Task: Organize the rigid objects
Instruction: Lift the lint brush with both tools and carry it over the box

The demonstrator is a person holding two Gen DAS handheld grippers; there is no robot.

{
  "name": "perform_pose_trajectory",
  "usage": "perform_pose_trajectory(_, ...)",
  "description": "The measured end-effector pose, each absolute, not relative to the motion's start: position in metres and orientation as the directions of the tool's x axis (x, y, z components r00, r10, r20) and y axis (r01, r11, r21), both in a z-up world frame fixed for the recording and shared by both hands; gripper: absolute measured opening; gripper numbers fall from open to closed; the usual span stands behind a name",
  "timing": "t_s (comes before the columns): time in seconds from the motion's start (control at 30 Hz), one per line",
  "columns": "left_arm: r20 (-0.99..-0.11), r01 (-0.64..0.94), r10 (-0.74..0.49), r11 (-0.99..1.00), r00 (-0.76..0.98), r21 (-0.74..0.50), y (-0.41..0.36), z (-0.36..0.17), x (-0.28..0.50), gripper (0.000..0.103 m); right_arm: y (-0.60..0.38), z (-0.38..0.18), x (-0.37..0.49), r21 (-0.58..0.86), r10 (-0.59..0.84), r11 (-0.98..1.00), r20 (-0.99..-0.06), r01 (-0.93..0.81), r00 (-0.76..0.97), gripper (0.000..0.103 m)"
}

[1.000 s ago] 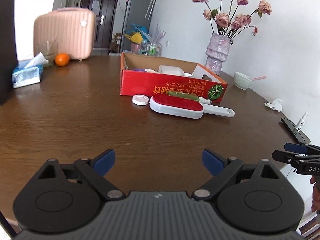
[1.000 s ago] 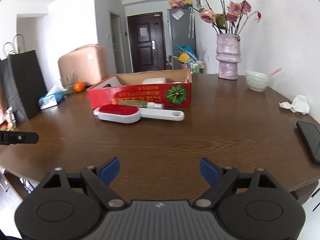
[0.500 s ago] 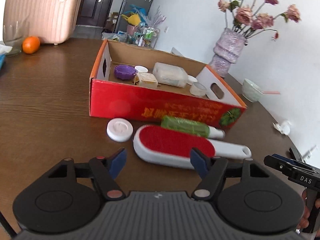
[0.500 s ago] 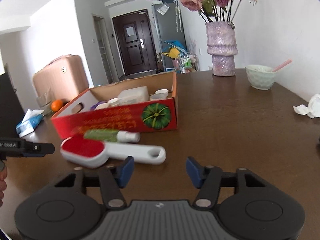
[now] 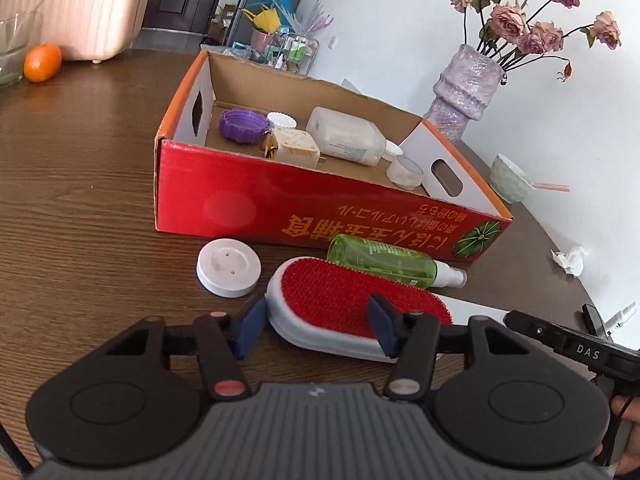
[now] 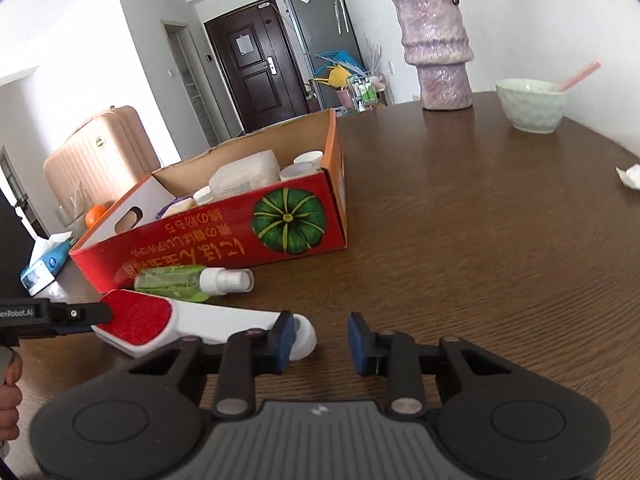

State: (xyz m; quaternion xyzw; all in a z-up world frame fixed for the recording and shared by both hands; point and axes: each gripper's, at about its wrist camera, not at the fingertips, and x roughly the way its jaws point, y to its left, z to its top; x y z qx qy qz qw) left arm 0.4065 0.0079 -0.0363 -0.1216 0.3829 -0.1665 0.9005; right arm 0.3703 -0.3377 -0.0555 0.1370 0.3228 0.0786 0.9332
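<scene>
A lint brush (image 5: 340,300) with a red pad and white handle (image 6: 224,322) lies on the brown table in front of a red cardboard box (image 5: 240,208). Between brush and box lies a green spray bottle (image 5: 384,262), with a white round lid (image 5: 228,266) to its left. My left gripper (image 5: 318,328) is closing around the brush's red head; I see no firm press from its pads. My right gripper (image 6: 322,342) is closing at the handle's rounded end, which sits by the left pad with a gap to the right pad. The box holds a white bottle (image 5: 344,138), a purple lid (image 5: 242,124) and small white pieces.
A purple vase (image 5: 464,92) with pink flowers, a pale green bowl (image 5: 510,178), a crumpled tissue (image 5: 570,260) and a phone (image 5: 592,316) are on the table's right side. An orange (image 5: 42,62) and a pink suitcase (image 6: 100,152) are far left, near a tissue pack (image 6: 44,264).
Both grippers have moved forward and down over the table to the lint brush. Their jaws have narrowed, the left around the red head, the right at the handle's end.
</scene>
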Motion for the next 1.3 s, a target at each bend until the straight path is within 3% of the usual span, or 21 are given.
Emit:
perform_pose_trajectory(0.17,-0.637,0.219,-0.388,0.918,0.666,-0.331,0.005,-0.031,0.39,0.045,-0.334,-0.057,0.368,0.315,0.242,0.947,-0.586,-0.058,0.774,0.019)
perform_pose_trajectory(0.23,-0.638,0.239,-0.408,0.91,0.653,-0.338,0.005,-0.03,0.376,0.027,-0.332,-0.06,0.363,0.319,0.238,0.946,-0.582,-0.05,0.777,0.017)
perform_pose_trajectory(0.27,-0.639,0.255,-0.435,0.898,0.635,-0.357,0.004,-0.031,0.37,0.025,-0.332,-0.061,0.359,0.33,0.244,0.943,-0.579,-0.05,0.778,0.015)
perform_pose_trajectory(0.37,-0.653,0.267,-0.437,0.898,0.619,-0.349,-0.001,-0.033,0.351,0.025,-0.331,-0.064,0.346,0.395,0.309,0.915,-0.567,-0.077,0.763,0.014)
perform_pose_trajectory(0.5,-0.645,0.274,-0.438,0.898,0.625,-0.344,-0.001,-0.027,0.325,0.026,-0.327,-0.064,0.327,0.373,0.293,0.925,-0.566,-0.077,0.771,0.013)
perform_pose_trajectory(0.63,-0.64,0.254,-0.419,0.906,0.644,-0.337,0.008,-0.022,0.308,0.044,-0.327,-0.062,0.317,0.297,0.211,0.954,-0.569,-0.04,0.795,0.015)
perform_pose_trajectory(0.7,-0.646,0.247,-0.414,0.909,0.641,-0.336,0.01,-0.022,0.305,0.045,-0.329,-0.059,0.317,0.212,0.12,0.977,-0.576,0.007,0.809,0.015)
perform_pose_trajectory(0.83,-0.646,0.247,-0.406,0.912,0.647,-0.326,0.005,-0.02,0.316,0.056,-0.34,-0.056,0.331,0.133,0.047,0.99,-0.577,0.037,0.815,0.016)
perform_pose_trajectory(0.93,-0.647,0.261,-0.398,0.917,0.65,-0.302,-0.008,-0.017,0.343,0.057,-0.343,-0.056,0.358,0.046,0.011,0.999,-0.579,0.019,0.815,0.019)
perform_pose_trajectory(1.07,-0.657,0.261,-0.442,0.896,0.61,-0.36,-0.022,-0.026,0.373,0.052,-0.35,-0.051,0.383,0.09,0.054,0.996,-0.606,0.001,0.793,0.018)
perform_pose_trajectory(1.3,-0.617,0.264,-0.515,0.851,0.595,-0.455,-0.022,-0.043,0.383,0.048,-0.355,-0.059,0.38,0.136,0.092,0.991,-0.566,-0.018,0.819,0.018)
